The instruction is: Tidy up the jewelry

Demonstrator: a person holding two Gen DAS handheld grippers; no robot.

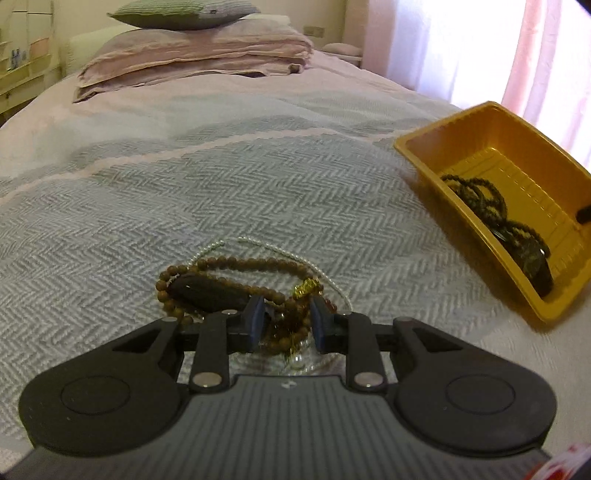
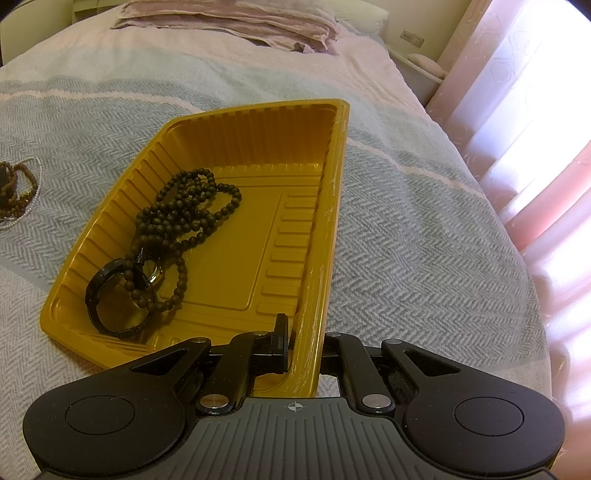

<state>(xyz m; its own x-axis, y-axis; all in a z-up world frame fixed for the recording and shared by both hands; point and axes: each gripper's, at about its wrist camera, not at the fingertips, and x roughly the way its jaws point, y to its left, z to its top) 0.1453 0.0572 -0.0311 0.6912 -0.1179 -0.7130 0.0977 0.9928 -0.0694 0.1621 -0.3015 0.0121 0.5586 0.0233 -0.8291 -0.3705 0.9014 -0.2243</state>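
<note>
A tangled jewelry pile (image 1: 236, 264) lies on the herringbone bedspread: brown wooden beads, a dark oblong piece (image 1: 207, 291), a white pearl strand (image 1: 273, 247) and a gold charm (image 1: 306, 288). My left gripper (image 1: 288, 319) sits low over its near end, jaws a little apart, with amber beads between them that the pads do not visibly press. The yellow plastic tray (image 2: 332, 206) holds a dark bead necklace (image 2: 184, 206) and a black ring (image 2: 110, 306). My right gripper (image 2: 303, 347) is shut on the tray's near right wall. The pile (image 2: 14, 188) shows at that view's left edge.
The tray (image 1: 436, 147) stands to the right of the pile, near the bed's right edge. Stacked pillows (image 1: 192, 55) and a green cushion (image 1: 181, 13) lie at the head of the bed. Pink curtains (image 2: 517, 92) hang on the right, shelves (image 1: 22, 70) at far left.
</note>
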